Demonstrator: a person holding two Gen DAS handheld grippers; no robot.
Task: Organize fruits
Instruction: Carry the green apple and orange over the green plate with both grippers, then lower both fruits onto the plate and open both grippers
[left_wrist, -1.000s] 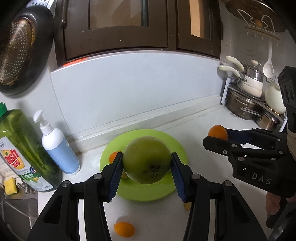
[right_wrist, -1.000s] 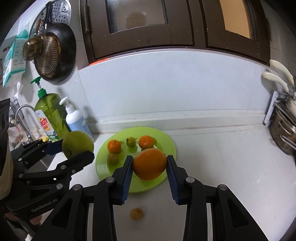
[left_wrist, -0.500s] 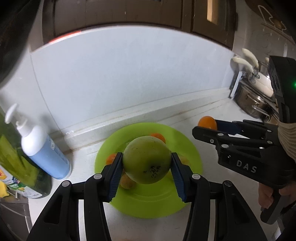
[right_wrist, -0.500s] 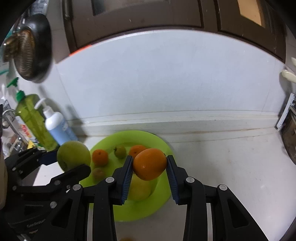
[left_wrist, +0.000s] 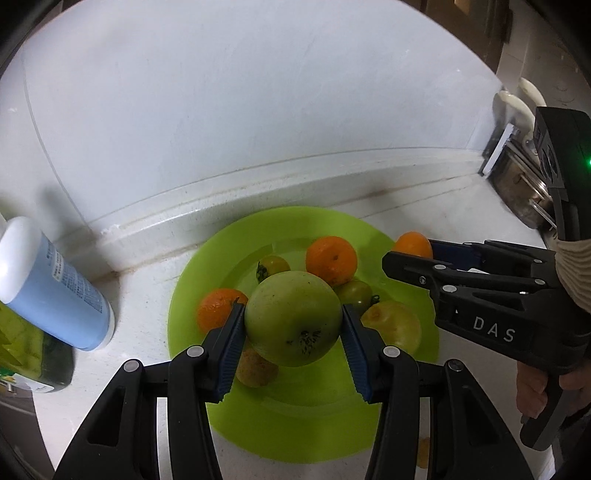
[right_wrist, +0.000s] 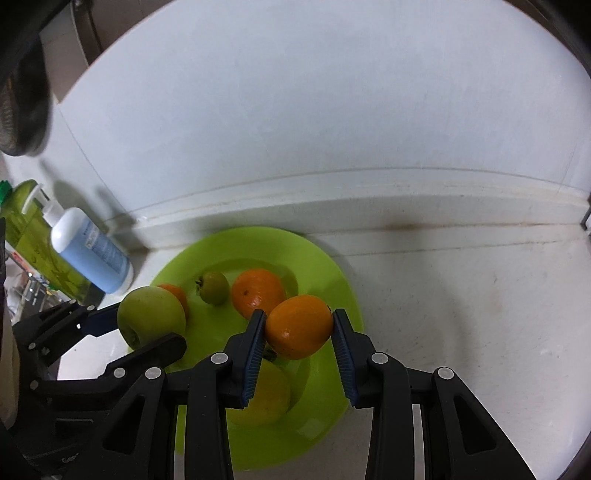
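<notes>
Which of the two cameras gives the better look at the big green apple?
The left wrist view: the green apple sits centred and close, gripped in the left tool. The right wrist view shows it smaller, at the side, partly hidden by that tool.

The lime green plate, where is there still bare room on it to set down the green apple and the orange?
The lime green plate is bare along its near rim, in front of the yellow fruit. Its far rim, behind the small green persimmon, is free too. The middle is crowded. The left gripper holds the green apple; the right gripper holds the orange.
</notes>
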